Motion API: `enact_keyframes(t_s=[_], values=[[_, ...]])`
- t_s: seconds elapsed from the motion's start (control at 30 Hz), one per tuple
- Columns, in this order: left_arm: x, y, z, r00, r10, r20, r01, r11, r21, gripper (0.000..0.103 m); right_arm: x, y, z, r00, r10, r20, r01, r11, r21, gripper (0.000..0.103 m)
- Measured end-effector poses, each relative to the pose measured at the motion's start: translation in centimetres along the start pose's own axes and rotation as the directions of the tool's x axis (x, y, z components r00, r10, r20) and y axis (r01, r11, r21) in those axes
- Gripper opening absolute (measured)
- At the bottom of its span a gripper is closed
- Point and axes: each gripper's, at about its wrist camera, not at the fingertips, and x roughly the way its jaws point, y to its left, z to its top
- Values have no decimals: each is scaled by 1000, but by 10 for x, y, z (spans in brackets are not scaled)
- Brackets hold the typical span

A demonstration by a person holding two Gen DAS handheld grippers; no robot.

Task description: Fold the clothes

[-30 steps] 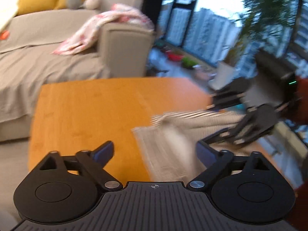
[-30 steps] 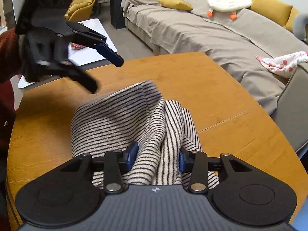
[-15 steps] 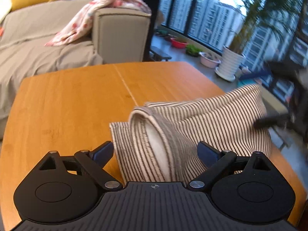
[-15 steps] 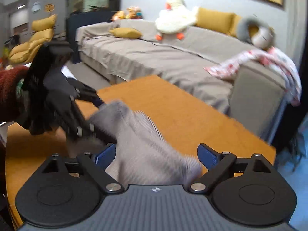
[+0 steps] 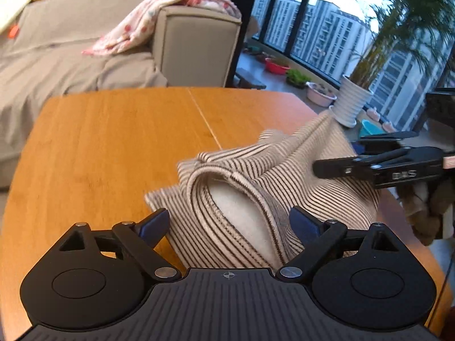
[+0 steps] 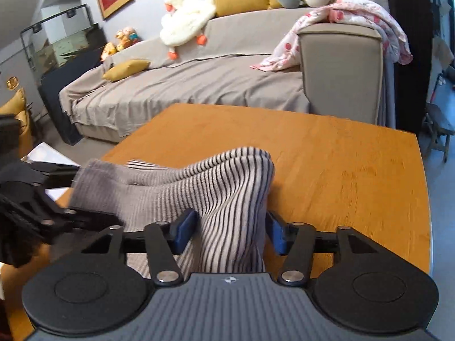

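Right gripper, spread wide half a second ago, has narrowed onto a bunched fold of the striped sweater; left gripper stays wide, neckline between its pads, nothing pinched; sweater heaped on the wooden table; judged: regrasp begun, fold pending.

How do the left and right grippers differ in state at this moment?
The left gripper is spread wide around the striped garment's collar without pinching it; the right gripper is much narrower, its fingers pressing a bunched fold of the garment. The left sits at the collar, the right at another part. Both are over the wooden table.
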Motion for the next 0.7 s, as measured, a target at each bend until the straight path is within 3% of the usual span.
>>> enact_keyframes(t_s=[0.13, 0.3, 0.4, 0.47, 0.53, 0.6, 0.7], values=[[0, -1, 0, 1000, 18, 16, -19, 999, 34, 97, -5, 3, -5, 1000, -27, 13, 27, 1000, 16, 63], [3, 0, 1, 999, 28, 17, -28, 999, 33, 100, -31, 13, -11, 995, -103, 13, 103, 995, 18, 81], [3, -2, 4, 999, 40, 32, -41, 998, 54, 101, -53, 12, -21, 998, -62, 14, 61, 995, 79, 85], [6, -2, 7, 999, 38, 28, -40, 998, 55, 101, -65, 16, -27, 996, -78, 42, 75, 994, 74, 85], [8, -3, 9, 999, 36, 26, -38, 997, 68, 101, -74, 23, -28, 992, -100, 82, 97, 994, 43, 75], [10, -4, 9, 999, 37, 24, -38, 996, 76, 101, -78, 33, -23, 984, -116, 136, 121, 992, -28, 44], [7, -3, 6, 999, 38, 25, -40, 996, 77, 101, -58, 41, -11, 985, -121, 121, 131, 988, -79, 39]])
